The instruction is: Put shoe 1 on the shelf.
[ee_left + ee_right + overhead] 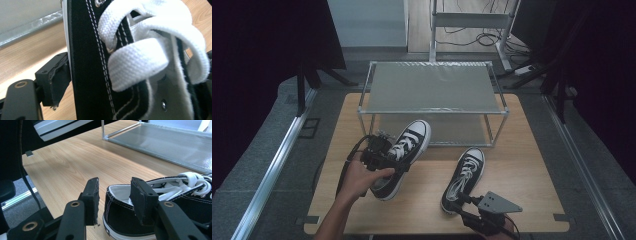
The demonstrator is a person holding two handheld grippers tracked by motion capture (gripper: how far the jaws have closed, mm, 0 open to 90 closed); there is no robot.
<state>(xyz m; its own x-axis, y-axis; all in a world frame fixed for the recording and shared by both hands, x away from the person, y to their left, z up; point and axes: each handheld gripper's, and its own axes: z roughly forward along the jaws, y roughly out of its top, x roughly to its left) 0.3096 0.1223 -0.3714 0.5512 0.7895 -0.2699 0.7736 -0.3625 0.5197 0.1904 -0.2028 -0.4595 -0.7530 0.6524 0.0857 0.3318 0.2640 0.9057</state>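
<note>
Right gripper sits at the near table edge, jaws parted around the heel of the right sneaker; one jaw is outside the heel wall, the other over the opening, pads not pressing. That sneaker lies flat on the wooden table, toe toward the rack. Left gripper, in the left hand, is clamped on the side wall of the left sneaker, lifted and tilted above the table. Farther back stands the metal shoe rack.
</note>
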